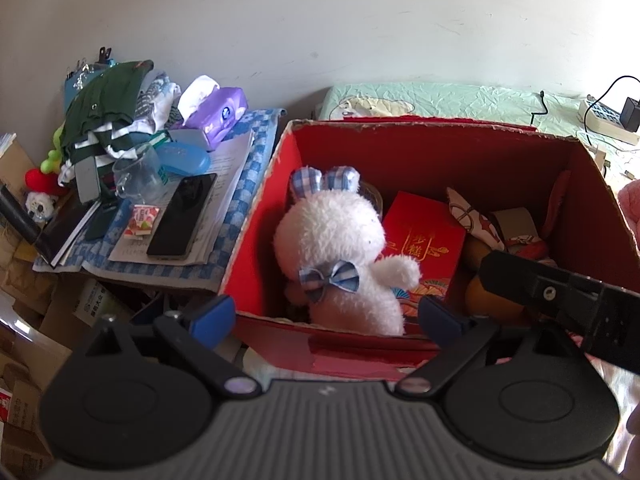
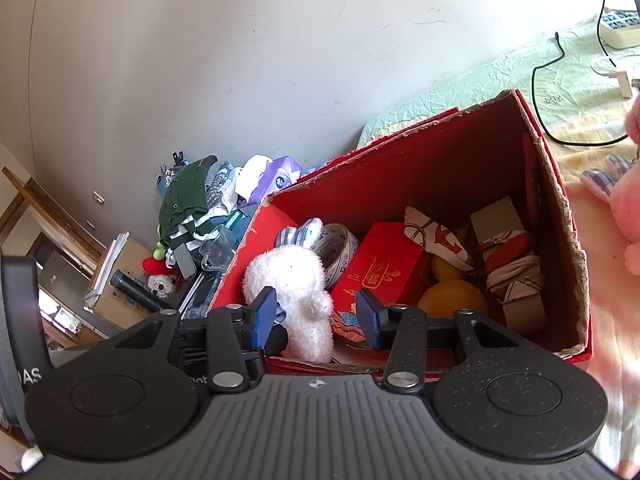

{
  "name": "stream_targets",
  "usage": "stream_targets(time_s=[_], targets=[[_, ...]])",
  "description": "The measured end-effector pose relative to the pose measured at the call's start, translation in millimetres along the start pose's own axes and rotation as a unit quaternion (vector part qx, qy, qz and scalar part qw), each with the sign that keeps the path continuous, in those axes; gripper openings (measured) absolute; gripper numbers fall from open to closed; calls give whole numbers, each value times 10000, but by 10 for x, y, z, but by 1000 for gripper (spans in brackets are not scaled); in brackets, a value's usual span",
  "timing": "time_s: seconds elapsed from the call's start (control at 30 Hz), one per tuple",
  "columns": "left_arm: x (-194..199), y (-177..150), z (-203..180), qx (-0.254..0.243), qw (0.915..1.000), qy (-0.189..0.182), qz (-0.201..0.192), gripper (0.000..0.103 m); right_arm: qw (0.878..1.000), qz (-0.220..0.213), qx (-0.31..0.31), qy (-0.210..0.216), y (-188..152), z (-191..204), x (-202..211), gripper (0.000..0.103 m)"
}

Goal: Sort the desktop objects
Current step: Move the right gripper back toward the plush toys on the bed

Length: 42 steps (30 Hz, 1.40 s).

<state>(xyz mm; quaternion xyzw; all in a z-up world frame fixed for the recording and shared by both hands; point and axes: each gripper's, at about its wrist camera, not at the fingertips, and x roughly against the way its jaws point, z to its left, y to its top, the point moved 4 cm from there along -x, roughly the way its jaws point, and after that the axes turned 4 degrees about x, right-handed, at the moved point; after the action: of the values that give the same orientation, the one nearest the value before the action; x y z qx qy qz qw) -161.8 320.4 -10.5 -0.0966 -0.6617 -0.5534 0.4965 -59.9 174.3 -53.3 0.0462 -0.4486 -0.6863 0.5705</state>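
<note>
Red cardboard box (image 1: 256,216) open on the bed (image 1: 440,100), pushed against the right edge of the cluttered worktop (image 1: 256,168). White plush bunny (image 1: 340,248) with blue checked ears and bow stands inside the box at its left wall, near the front edge. Just right of it a red gift box (image 1: 424,240) with gold print; further right a yellow round toy (image 2: 452,300) and a red-white patterned cloth bundle (image 2: 512,268). Tape roll (image 2: 340,248) behind the bunny.

Left gripper (image 1: 326,320) hovers over the box's near rim, fingers wide apart, nothing between them. Right gripper (image 2: 316,316) also at the near rim, fingers apart, the bunny's lower body showing between them but not pinched.

On the worktop: black phone (image 1: 184,216) on papers, purple tissue pack (image 1: 218,114), clear glass cup (image 1: 140,172), green clothes (image 1: 108,100). Pink plush (image 2: 628,200) on the bed outside the box's right wall.
</note>
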Motion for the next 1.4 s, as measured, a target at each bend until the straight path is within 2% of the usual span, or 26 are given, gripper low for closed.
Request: stream_targets(time_s=[0.23, 0.57, 0.73, 0.9, 1.17, 1.4], targets=[[5, -15, -15, 95, 9999, 63, 4, 99, 9999, -95, 70, 126, -18, -8, 45, 45], [77, -83, -17, 298, 9991, 205, -241, 102, 9990, -112, 112, 417, -26, -39, 160, 44], [248, -105, 2, 622, 9975, -53, -338, 102, 9985, -203, 288, 424, -28, -64, 366, 50], [509, -101, -271, 570, 9957, -386, -621, 102, 9973, -434, 316, 500, 15, -233, 704, 50], [742, -25, -1145, 301, 9882, -1338, -682, 102, 9980, -605, 47, 187, 103, -753, 1187, 50], [708, -59, -1929, 97, 9791, -1999, -371, 102, 9974, -681, -180, -136, 167, -1244, 1573, 50]])
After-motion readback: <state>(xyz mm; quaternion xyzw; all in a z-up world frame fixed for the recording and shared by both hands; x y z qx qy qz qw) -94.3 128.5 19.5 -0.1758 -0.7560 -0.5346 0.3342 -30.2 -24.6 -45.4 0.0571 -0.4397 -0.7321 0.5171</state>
